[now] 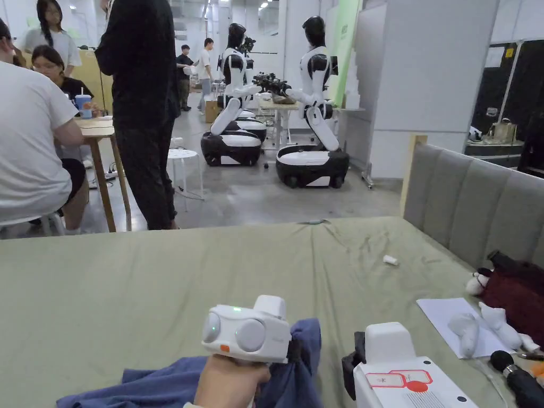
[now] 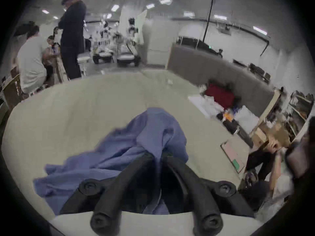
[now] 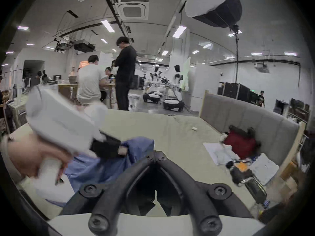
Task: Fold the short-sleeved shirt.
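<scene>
The blue short-sleeved shirt (image 2: 119, 154) is lying crumpled on the olive bed (image 1: 159, 276), near its front edge. The left gripper (image 2: 157, 154) is pinching a raised ridge of the fabric, both jaws pressing on it. The right gripper (image 3: 156, 154) is hovering just beside the shirt with its jaws closed together on nothing. To spread the shirt well, it is probably worth opening the right jaws, taking a hem or shoulder apart from the left grip, and drawing the cloth flat.
</scene>
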